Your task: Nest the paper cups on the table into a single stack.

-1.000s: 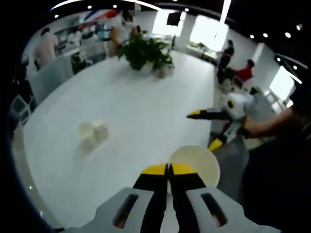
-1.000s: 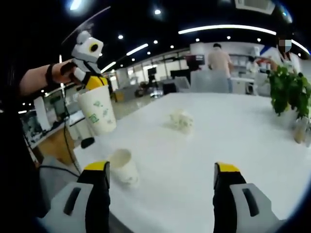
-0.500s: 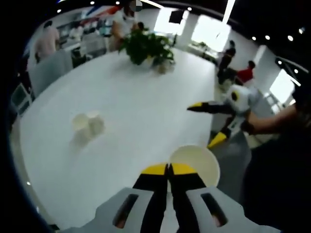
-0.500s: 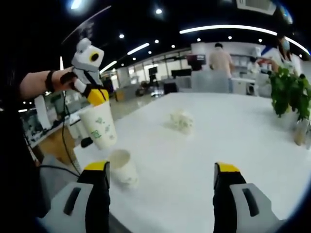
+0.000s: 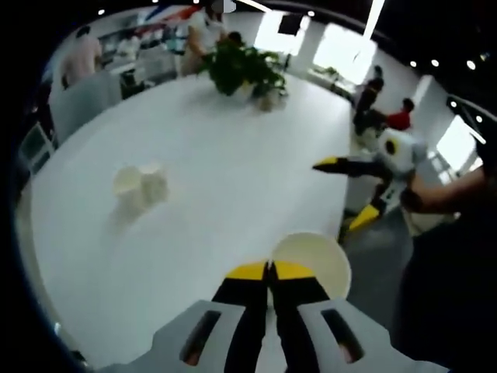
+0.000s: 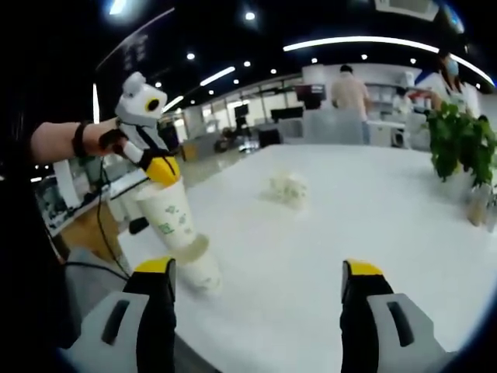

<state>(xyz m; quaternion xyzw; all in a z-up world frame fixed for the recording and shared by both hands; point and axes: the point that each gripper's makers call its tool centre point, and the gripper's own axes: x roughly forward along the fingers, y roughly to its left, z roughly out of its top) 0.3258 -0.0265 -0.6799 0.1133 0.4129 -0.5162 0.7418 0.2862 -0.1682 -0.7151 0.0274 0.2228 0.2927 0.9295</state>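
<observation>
In the left gripper view, the pair of paper cups [image 5: 141, 185] stands on the white table [image 5: 225, 155], far ahead of the fingertips and to their left. The potted plant [image 5: 245, 68] is much further out, near the far edge. The left gripper [image 5: 269, 271] has its yellow tips clenched on the rim of the held cup [image 5: 314, 260], whose open mouth sits just to the right of the tips. Further right, the right gripper [image 5: 356, 192] hovers with its jaws apart and nothing between them.

In the right gripper view, the left gripper [image 6: 161, 167] pinches the top edge of the printed cup [image 6: 171, 220], which is tilted, and its bottom enters the mouth of the cup on the table [image 6: 202, 268]. That lower cup stands just beyond the left finger [image 6: 154, 268] of the right gripper [image 6: 257, 268], whose jaws are released and wide. The two further cups [image 6: 288, 186] are well ahead, between the fingers.

I judge these cups are very light and thin, so they crush easily and can slide on the smooth table. The rim is the stiffest part, so it is better to hold there with gentle pressure. The lower cup may tip when the upper one pushes in at an angle; steadying its side wall could help.
</observation>
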